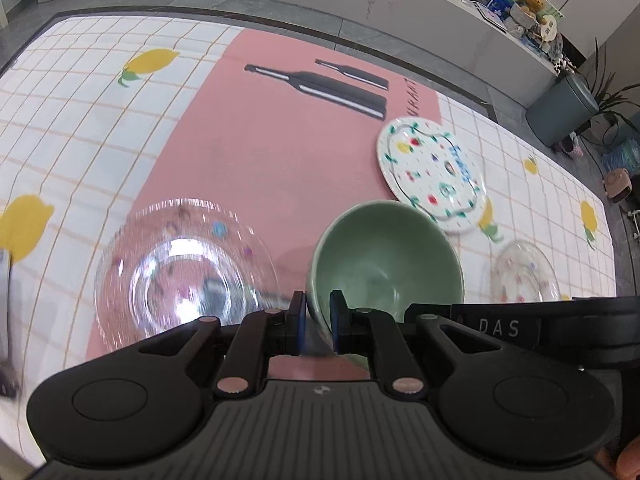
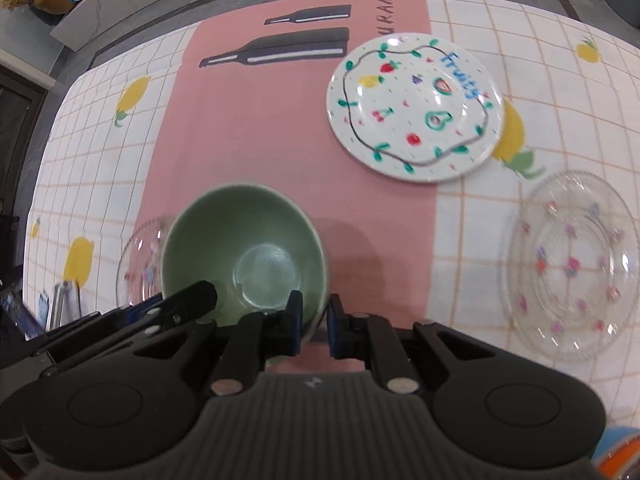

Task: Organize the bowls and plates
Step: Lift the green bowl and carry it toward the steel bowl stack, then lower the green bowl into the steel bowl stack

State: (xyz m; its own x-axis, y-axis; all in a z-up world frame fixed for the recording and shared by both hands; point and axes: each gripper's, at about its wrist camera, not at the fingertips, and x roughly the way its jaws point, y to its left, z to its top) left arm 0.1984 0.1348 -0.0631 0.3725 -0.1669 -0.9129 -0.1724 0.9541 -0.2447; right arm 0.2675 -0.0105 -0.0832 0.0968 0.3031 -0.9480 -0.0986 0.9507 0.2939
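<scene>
My left gripper (image 1: 318,322) is clenched on the near rim of the green bowl (image 1: 384,264), one pad outside the wall and one inside. My right gripper (image 2: 314,326) grips the same green bowl (image 2: 244,248) on the opposite side of its rim, again with a pad on either face of the wall. The bowl hangs between the two grippers, tilted, above the pink runner (image 2: 256,120) of the table (image 1: 80,120); its shadow falls on the runner just beside it. Ahead and to the right of my left gripper lies the painted fruit plate (image 1: 432,172), flat on the table, straddling the runner's edge and the checked cloth. Seen from my right gripper, the same plate (image 2: 414,106) sits ahead and slightly right. A clear glass plate (image 1: 184,268) lies to the left of my left gripper, blurred, partly under the bowl's outline in the right view. A second glass plate (image 2: 572,264), dotted with small flowers, rests to the right of my right gripper, apart from the painted plate.
</scene>
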